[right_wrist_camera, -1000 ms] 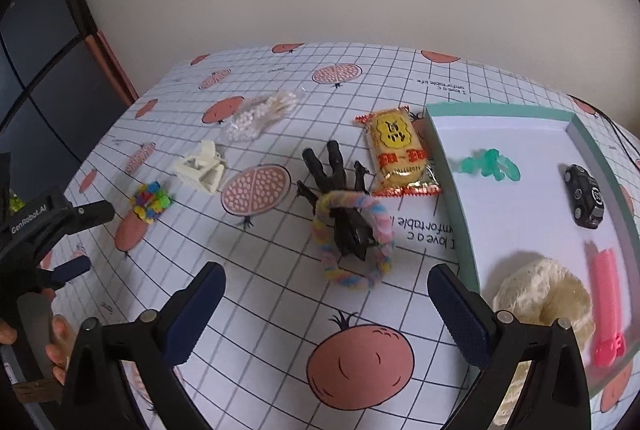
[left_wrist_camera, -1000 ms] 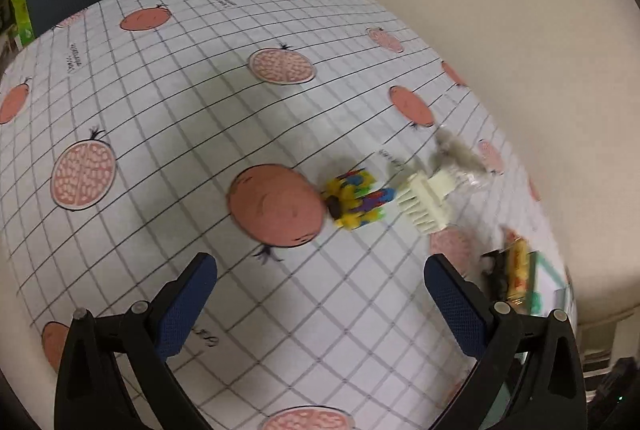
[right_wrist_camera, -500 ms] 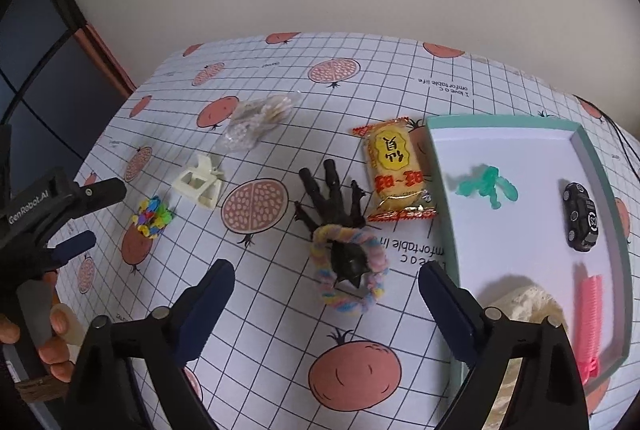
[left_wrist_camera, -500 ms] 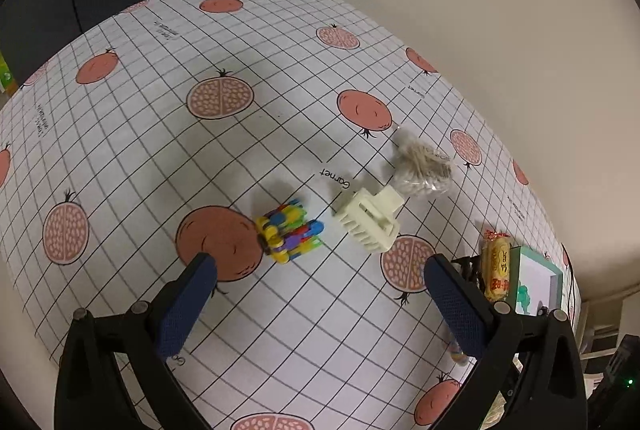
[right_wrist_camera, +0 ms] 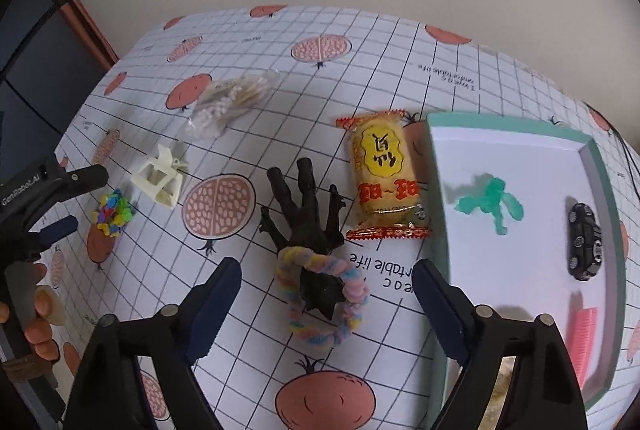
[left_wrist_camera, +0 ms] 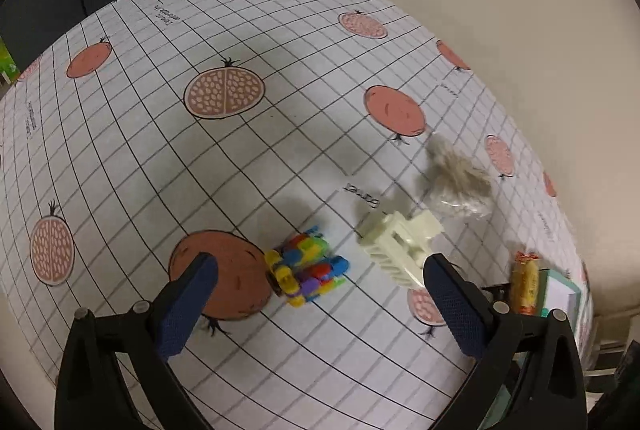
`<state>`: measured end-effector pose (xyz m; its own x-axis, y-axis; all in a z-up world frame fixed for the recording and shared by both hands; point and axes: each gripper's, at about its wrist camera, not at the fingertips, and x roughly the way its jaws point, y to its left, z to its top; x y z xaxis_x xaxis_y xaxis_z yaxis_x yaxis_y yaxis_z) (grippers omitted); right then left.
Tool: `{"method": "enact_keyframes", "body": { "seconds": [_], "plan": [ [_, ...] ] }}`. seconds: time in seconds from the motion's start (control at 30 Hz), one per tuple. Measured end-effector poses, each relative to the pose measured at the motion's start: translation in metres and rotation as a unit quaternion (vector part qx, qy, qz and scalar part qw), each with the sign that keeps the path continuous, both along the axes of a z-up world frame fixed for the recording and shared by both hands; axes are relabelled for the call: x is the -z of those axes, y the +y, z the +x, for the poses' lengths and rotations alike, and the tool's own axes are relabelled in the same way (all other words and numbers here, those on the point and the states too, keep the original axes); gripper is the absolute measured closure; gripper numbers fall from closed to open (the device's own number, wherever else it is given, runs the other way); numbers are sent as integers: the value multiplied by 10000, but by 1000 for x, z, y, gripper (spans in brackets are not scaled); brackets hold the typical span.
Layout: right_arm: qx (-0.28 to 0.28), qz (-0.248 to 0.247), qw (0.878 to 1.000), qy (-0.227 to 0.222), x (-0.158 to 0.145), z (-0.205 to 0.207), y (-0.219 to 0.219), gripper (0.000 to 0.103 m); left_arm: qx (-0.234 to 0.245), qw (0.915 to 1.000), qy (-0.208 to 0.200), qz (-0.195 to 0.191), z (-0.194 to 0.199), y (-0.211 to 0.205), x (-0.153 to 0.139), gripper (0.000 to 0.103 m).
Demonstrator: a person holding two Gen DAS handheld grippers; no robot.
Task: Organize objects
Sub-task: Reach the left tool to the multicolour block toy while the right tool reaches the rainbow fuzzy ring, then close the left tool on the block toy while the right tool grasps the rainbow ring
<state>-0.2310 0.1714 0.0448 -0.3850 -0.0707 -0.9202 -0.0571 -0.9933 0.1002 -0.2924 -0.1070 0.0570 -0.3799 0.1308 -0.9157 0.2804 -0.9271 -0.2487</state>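
Note:
My left gripper is open, its blue pads either side of a multicoloured block toy lying on the pomegranate-print tablecloth. A cream hair claw lies just right of the toy. My right gripper is open above a pastel fuzzy ring that rests on a black toy hand. A yellow snack packet sits beside a teal-rimmed tray. The tray holds a green figure, a black toy car and a pink comb.
A clear bag of cotton swabs lies toward the wall, and the same bag shows past the claw. A hand holds the left gripper's handle at the table's left edge. Dark furniture stands beyond that edge.
The left gripper has moved closer to the block toy, which now sits between its pads. The right gripper has dropped toward the fuzzy ring and black hand.

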Motion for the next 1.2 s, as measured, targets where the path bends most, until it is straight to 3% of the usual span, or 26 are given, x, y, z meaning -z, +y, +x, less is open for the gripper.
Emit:
{"method": "enact_keyframes", "body": {
  "seconds": [0.43,0.53,0.67,1.0,1.2],
  "plan": [
    [-48,-3,9994,-347,30,-2,-1,19,-18,9998,-200,-58,-1,4,20,14],
    [-46,76,9992,-382,33,-3,-1,19,27,9997,-235,-41,0,9,24,14],
    [-51,97,9990,-426,36,-4,-1,20,73,9995,-289,-77,-2,14,28,23],
    [-127,379,9984,-402,37,-4,-10,20,28,9994,-258,-211,1,16,27,26],
    [-157,525,9978,-386,37,-3,-16,26,22,9990,-268,-360,2,16,25,36]
  ]
}}
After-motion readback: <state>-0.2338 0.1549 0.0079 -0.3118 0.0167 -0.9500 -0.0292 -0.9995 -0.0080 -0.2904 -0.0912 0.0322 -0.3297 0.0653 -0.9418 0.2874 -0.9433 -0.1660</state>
